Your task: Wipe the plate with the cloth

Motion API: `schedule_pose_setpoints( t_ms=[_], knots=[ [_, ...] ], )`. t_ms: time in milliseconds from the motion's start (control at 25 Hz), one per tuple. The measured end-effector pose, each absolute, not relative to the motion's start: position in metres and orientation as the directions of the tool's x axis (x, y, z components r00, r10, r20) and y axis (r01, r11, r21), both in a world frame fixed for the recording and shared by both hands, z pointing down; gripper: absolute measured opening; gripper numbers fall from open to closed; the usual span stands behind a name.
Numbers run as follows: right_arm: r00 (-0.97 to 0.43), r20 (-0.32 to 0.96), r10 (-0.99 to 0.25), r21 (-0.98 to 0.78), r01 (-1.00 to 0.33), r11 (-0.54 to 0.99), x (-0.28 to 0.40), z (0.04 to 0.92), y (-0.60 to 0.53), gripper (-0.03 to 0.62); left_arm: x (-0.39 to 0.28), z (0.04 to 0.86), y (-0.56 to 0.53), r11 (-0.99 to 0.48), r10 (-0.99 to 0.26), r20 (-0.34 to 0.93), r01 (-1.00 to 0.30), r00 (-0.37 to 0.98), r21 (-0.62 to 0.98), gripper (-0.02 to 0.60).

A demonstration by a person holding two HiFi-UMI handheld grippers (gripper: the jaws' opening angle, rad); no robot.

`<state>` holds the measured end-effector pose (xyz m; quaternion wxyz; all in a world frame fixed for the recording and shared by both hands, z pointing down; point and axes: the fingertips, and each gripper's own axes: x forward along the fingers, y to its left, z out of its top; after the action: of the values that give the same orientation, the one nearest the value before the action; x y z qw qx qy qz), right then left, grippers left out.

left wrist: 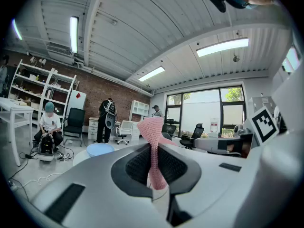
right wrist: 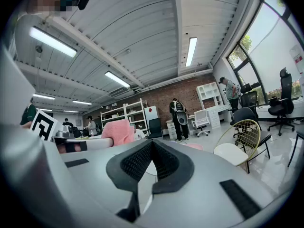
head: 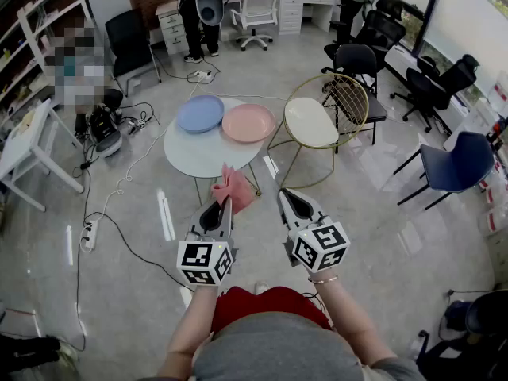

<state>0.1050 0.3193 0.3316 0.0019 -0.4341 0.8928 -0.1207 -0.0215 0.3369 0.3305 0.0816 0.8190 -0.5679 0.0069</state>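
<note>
Head view: left tongs [head: 225, 205] tight on cloth [head: 236, 186], right tongs [head: 282, 194] together, round table [head: 200, 154], glossy floor [head: 357, 205].

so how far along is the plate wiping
Done: the left gripper is shut on the pink cloth. In hand: it hangs short of the round table. Left: all the wiping; the blue plate and pink plate lie untouched, right gripper shut, empty.

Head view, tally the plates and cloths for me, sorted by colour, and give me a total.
Blue plate: 1, on the round table
Pink plate: 1, on the same table
Pink cloth: 1, clamped in the left gripper
Total: 3
</note>
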Motion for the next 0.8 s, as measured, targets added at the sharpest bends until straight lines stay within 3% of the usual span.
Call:
schedule_pose_setpoints(
  t_ms=[800],
  knots=[
    [-0.641,0.134,-0.756,-0.265,-0.758,0.596,0.117,0.353,0.298,0.029,-0.013,0.344,0.318,-0.319,-0.930,0.142,-0.936,0.340,0.151,0.032]
  ],
)
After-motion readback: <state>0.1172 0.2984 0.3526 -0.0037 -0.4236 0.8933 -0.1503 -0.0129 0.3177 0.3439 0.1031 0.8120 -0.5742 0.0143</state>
